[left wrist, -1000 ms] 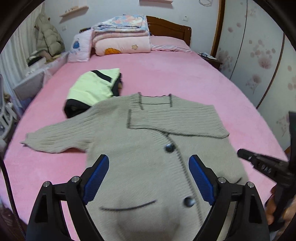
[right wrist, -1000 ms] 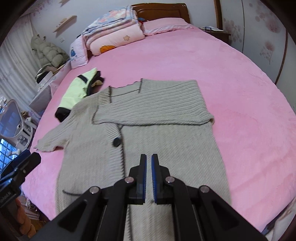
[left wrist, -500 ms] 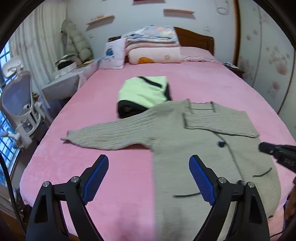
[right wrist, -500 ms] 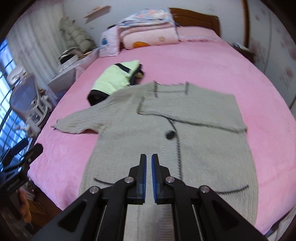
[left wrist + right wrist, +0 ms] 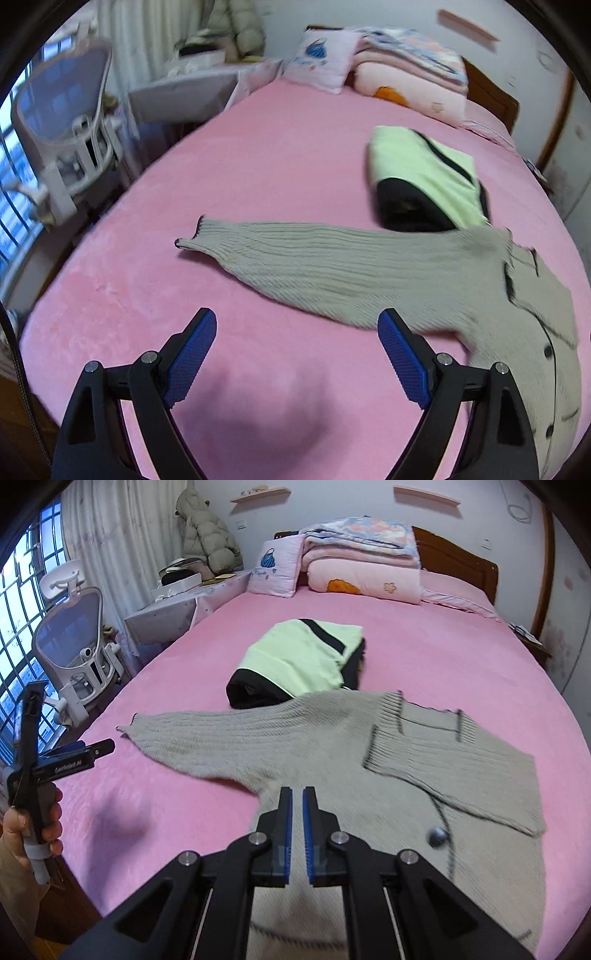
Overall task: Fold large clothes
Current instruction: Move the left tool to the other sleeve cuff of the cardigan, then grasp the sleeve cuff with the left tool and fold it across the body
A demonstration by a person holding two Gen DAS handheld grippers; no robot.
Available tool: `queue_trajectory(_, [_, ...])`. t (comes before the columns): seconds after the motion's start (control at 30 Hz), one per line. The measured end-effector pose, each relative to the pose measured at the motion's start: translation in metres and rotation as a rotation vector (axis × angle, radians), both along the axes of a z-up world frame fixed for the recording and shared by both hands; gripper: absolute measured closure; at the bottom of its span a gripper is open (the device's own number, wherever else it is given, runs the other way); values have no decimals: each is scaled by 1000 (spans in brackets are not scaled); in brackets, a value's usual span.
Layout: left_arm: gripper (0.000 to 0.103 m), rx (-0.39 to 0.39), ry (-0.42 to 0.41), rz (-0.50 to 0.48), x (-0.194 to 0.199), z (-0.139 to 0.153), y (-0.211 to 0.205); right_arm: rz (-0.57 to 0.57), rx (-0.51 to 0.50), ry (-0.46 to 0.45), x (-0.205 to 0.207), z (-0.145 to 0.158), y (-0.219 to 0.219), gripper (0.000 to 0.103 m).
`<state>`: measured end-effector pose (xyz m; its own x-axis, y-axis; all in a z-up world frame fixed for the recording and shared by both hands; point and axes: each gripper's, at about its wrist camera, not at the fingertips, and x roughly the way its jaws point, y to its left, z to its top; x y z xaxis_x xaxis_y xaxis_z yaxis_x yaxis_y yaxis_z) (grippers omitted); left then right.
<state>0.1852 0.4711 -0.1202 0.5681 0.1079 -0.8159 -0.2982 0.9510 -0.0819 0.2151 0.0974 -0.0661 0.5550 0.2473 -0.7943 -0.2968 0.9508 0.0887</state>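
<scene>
Two grippers are in my feeds, and neither holds anything. My left gripper has its blue pads spread wide, with only bare pink bedspread between them and a soft shadow on the spread just under the tool. My right gripper has its pads pressed together with a thin slit left between them and no cloth caught there.

Ahead of the left gripper and running off to its right lies the grey ribbed cardigan. Its one outstretched sleeve lies flat across the bedspread, cuff pointing away to the left of the tool, well beyond the left pad. The right pad sits just beside the lower edge of that sleeve; I can't tell whether it touches the knit. The cardigan's body fills the right edge of this view, dark buttons showing down its front, though blurred.

From the right gripper, the cardigan spreads directly beneath and ahead of the closed tips. Its other sleeve is folded across the chest, to the right of the tool, with a dark button near it. Beyond the cardigan's shoulder rests a folded pale-green and black garment, touching or just overlapped by the knit. Far to the left of the right gripper I see a hand gripping the handle of the left tool at the bed's edge.
</scene>
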Motion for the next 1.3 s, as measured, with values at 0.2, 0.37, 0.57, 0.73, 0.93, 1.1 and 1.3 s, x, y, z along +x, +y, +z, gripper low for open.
queue_trajectory(0.2, [15, -70, 68, 104, 44, -53, 64, -5, 11, 31, 47, -35, 40, 98])
queue_trajectory(0.37, [15, -140, 119, 149, 70, -92, 97, -12, 19, 54, 74, -57, 63, 98])
queue_trajectory(0.57, [36, -243, 121, 185, 95, -125, 118, 13, 28, 80, 78, -71, 73, 98])
queue_trajectory(0.73, [97, -224, 85, 218, 106, -125, 118, 15, -6, 84, 72, -79, 65, 98])
queue_trajectory(0.93, [98, -125, -28, 199, 101, -70, 74, -20, 2, 90, 66, -74, 31, 98])
queue_trajectory(1.1, [98, -93, -149, 42, 91, 5, 0, -73, 27, 66, 55, -57, -13, 98])
queue_trajectory(1.3, [97, -83, -226, -233, 85, 67, -133, -152, 50, 26, 34, -42, -75, 98])
